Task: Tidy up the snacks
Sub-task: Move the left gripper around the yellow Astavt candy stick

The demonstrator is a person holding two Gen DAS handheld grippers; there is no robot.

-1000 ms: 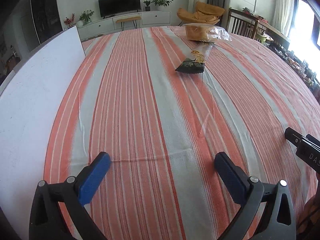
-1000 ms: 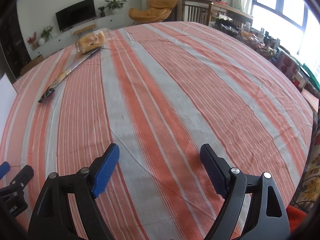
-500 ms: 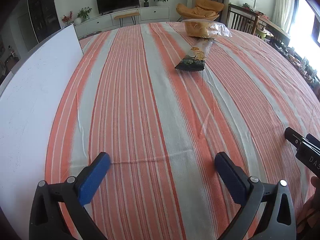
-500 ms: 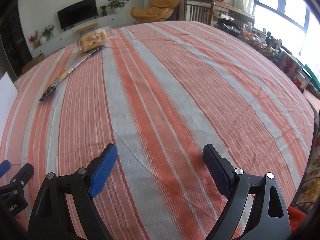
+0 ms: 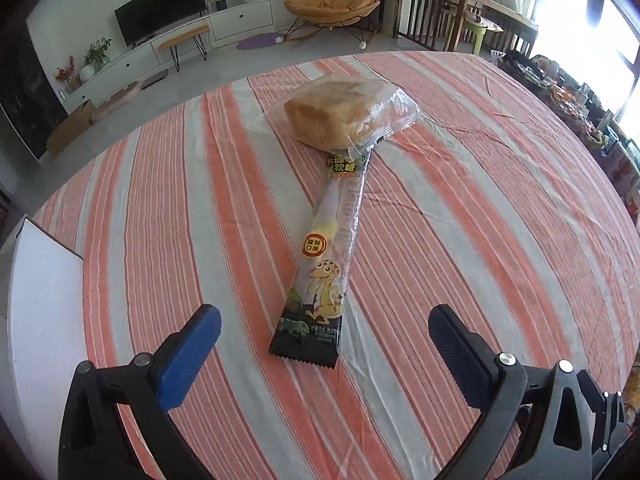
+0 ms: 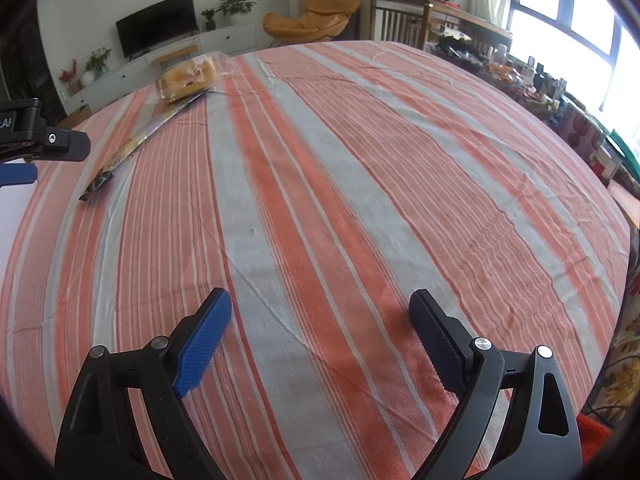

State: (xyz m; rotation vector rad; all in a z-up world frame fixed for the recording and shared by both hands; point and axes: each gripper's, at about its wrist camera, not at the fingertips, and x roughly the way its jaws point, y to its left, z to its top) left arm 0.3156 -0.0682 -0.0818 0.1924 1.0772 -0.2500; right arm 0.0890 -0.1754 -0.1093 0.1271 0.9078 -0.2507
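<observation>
Left gripper (image 5: pixel 324 332) has swung up over the candy packet (image 5: pixel 324 264) mid-table, jaws wide, empty, poised to grasp; bread bag (image 5: pixel 340 114) overlaps its far end. Right gripper (image 6: pixel 320 320) is opening, empty.

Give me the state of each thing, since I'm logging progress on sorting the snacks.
Bread packet: sealed, lying on the tablecloth.
Candy stick packet: sealed, lying flat, far end under the bread packet.
Left gripper: open, empty.
Right gripper: opening, empty.
</observation>
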